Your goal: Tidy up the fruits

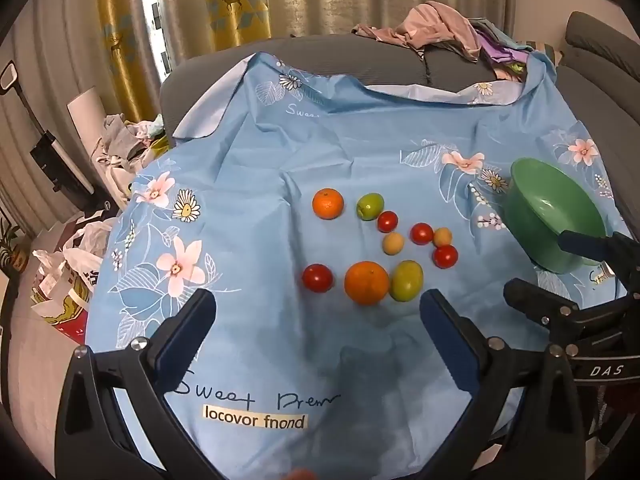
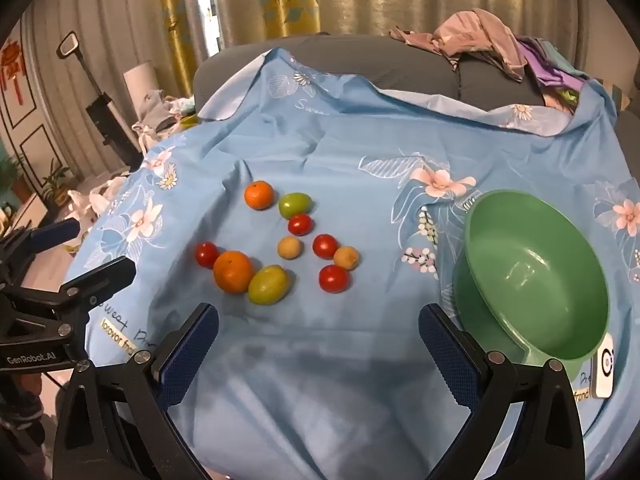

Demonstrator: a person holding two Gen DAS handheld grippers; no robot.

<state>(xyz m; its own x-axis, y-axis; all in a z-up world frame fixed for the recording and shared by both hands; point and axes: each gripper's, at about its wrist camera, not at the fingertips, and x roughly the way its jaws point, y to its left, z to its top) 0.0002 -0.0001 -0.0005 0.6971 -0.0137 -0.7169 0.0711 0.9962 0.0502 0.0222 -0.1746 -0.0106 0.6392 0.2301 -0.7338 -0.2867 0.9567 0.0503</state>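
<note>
On the blue cloth (image 1: 360, 152) I read cursive "Sweet Dream" near my left gripper (image 1: 316, 312), and under it a white strip (image 1: 255, 422) printed "locovor fnond". A second cursive "Swee" sits at the cloth's far edge, cut off by a fold. The right gripper (image 1: 592, 268) body shows "DAS" in the left wrist view. In the right wrist view the left gripper's body reads "GenRobot.AI".
</note>
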